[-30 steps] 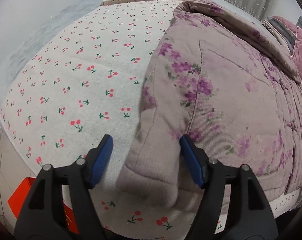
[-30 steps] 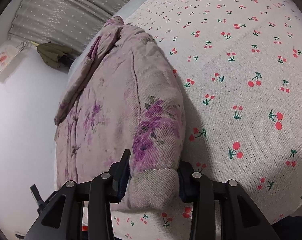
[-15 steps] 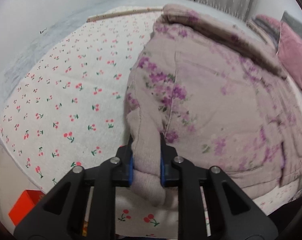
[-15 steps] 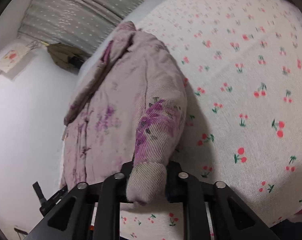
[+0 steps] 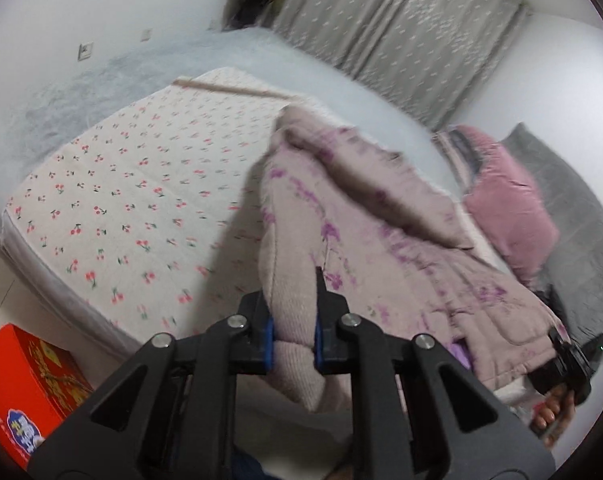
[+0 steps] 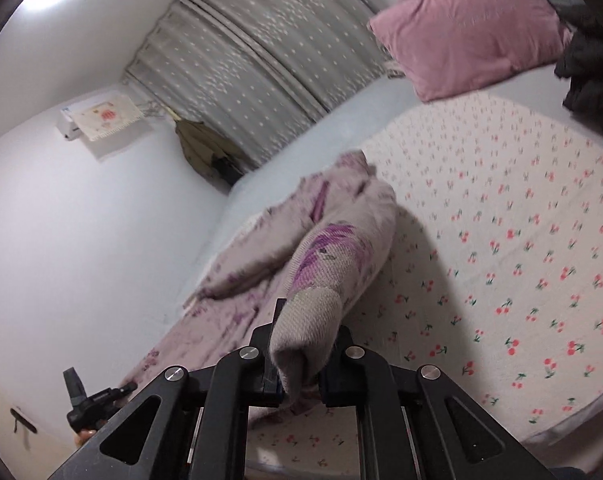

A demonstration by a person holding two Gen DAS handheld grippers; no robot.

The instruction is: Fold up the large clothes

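While the floral jacket hangs over the cherry-print sheet, the left gripper pinches one cuff. The right gripper pinches the other, at lower centre.

Mauve floral quilted coat, lifted, draped

text: none readable | red box on the floor beside the bed: gold pattern and a blue-white logo, letters too blurred to read | wall unit cover: picture only
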